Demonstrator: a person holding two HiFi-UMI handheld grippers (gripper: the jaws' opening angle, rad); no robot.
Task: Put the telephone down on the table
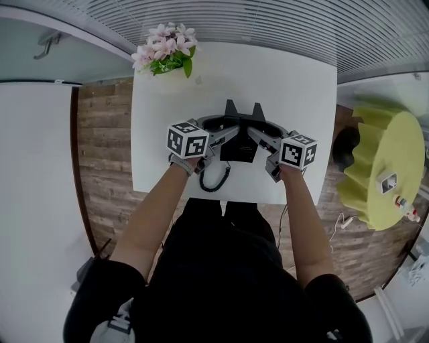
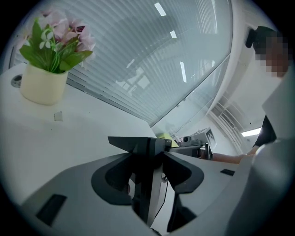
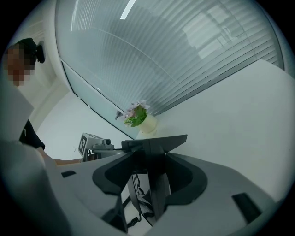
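Observation:
A black telephone (image 1: 239,149) is held between my two grippers over the middle of the white table (image 1: 301,80). Its two cradle horns point away from me. My left gripper (image 1: 226,135) clamps its left edge, and my right gripper (image 1: 260,139) clamps its right edge. In the left gripper view the telephone's dark slab (image 2: 148,148) stands between the jaws of the left gripper (image 2: 150,166). The right gripper view shows the same slab (image 3: 156,146) inside the right gripper (image 3: 150,171). Its coiled cord (image 1: 214,178) hangs to the table near the front edge. Whether the base touches the table I cannot tell.
A pot of pink flowers (image 1: 167,57) stands at the table's far left corner. A yellow-green round stool (image 1: 382,167) is on the wooden floor (image 1: 100,167) to the right. A ribbed glass wall (image 1: 268,20) runs behind the table.

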